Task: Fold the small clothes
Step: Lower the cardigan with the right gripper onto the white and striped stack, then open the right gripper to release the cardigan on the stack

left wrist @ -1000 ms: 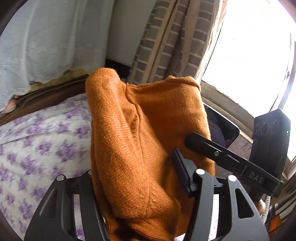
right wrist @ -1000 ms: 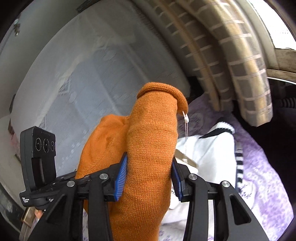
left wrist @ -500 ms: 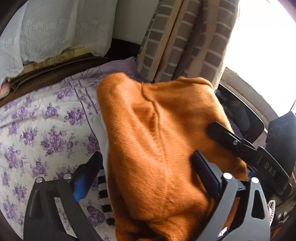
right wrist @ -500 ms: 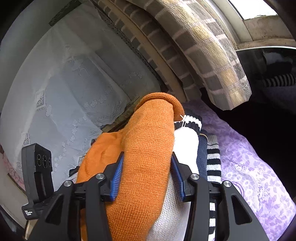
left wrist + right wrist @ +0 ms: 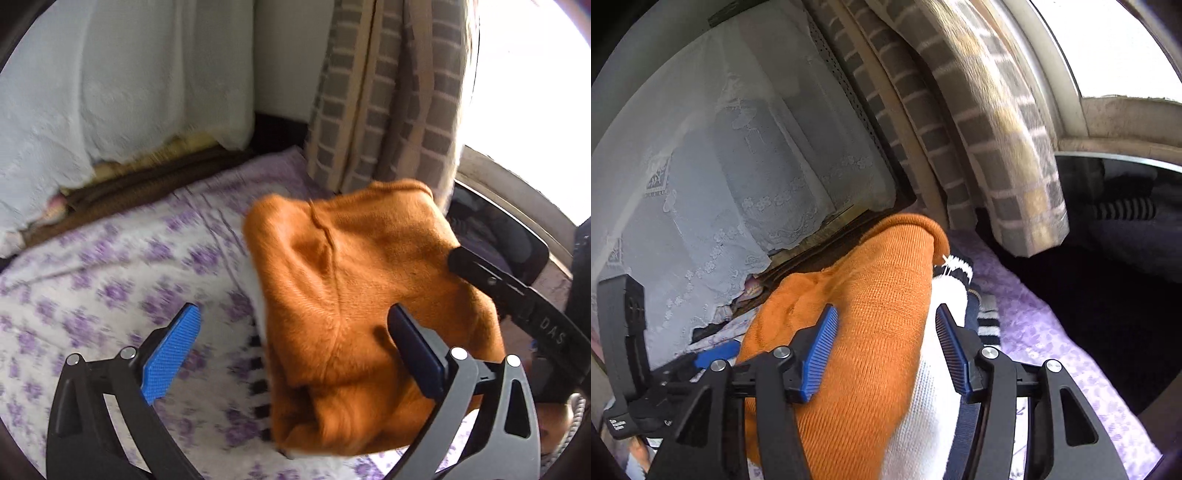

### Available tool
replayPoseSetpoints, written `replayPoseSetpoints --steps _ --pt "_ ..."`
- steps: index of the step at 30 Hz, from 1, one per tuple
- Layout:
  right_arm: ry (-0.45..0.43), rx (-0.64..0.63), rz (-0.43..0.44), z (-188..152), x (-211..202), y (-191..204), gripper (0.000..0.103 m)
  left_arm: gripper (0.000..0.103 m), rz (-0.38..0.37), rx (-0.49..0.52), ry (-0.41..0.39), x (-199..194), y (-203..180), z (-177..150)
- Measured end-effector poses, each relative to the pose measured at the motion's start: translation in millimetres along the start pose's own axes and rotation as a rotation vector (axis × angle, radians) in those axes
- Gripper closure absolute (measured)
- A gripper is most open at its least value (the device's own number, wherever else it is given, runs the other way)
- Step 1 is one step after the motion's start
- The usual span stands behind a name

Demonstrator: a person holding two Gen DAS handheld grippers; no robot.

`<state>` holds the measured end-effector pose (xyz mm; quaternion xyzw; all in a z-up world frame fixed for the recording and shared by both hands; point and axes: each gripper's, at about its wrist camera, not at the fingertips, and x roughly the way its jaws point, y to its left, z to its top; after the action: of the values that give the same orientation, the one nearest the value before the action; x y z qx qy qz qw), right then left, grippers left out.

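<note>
My sweater (image 5: 354, 295) is plain orange knit throughout. Under it lies a garment (image 5: 923, 398) in white, with black-and-white stripes at its edge. The bedsheet (image 5: 110, 280) is white with purple flower print. The curtain (image 5: 384, 110) carries a grey-brown check with pale lines. A lace cloth (image 5: 738, 166) behind is white with a floral pattern. My finger pads (image 5: 173, 350) are blue, ribbed; the frames holding them are black.

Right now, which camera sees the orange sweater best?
The left wrist camera: it shows the orange sweater nearly whole, folded on the flowery bedsheet. The right wrist camera shows only one rolled edge, close up, between its tool's opening pads.
</note>
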<state>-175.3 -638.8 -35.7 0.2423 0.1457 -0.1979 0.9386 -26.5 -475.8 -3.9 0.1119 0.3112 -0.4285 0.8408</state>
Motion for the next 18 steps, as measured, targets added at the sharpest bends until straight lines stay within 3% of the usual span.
replayPoseSetpoints --steps 5,11,18 --pt "0.016 -0.035 -0.055 -2 2 2 0.047 0.004 0.133 0.03 -0.018 3 6 -4" --pt "0.025 -0.015 -0.064 -5 5 0 0.043 0.004 0.222 0.098 -0.066 0 -2 -17" --pt "0.019 -0.053 -0.101 -8 -18 16 0.043 0.004 0.223 0.113 -0.08 -23 -3 -27"
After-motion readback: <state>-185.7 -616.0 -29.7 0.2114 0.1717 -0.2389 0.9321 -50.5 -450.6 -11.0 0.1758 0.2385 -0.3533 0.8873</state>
